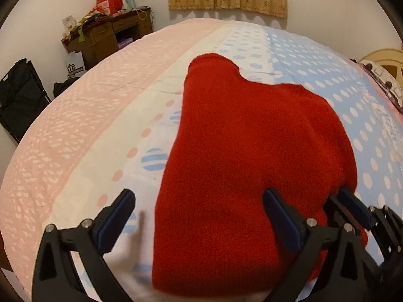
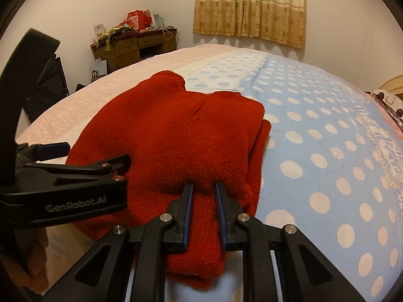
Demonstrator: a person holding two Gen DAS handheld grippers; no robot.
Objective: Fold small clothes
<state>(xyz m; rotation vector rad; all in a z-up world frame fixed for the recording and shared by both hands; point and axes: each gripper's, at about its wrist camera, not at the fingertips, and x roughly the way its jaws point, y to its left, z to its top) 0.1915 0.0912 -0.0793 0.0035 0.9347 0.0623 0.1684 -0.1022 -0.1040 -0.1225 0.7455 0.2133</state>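
Note:
A red knitted garment [image 1: 246, 156] lies folded in layers on the bed; it also shows in the right wrist view [image 2: 181, 136]. My left gripper [image 1: 199, 216] is open, its jaws wide apart over the garment's near edge, holding nothing. It appears from the side in the right wrist view [image 2: 75, 158]. My right gripper [image 2: 204, 206] is shut on the near edge of the red garment, a fold of knit pinched between its fingers. Its fingers [image 1: 352, 203] show at the right of the left wrist view.
The bed carries a pink patterned sheet [image 1: 75, 130] on the left and a blue polka-dot sheet [image 2: 327, 156] on the right. A cluttered wooden desk [image 1: 110, 35] stands by the far wall, black bags [image 1: 20, 98] at left, a curtain [image 2: 252, 7] behind.

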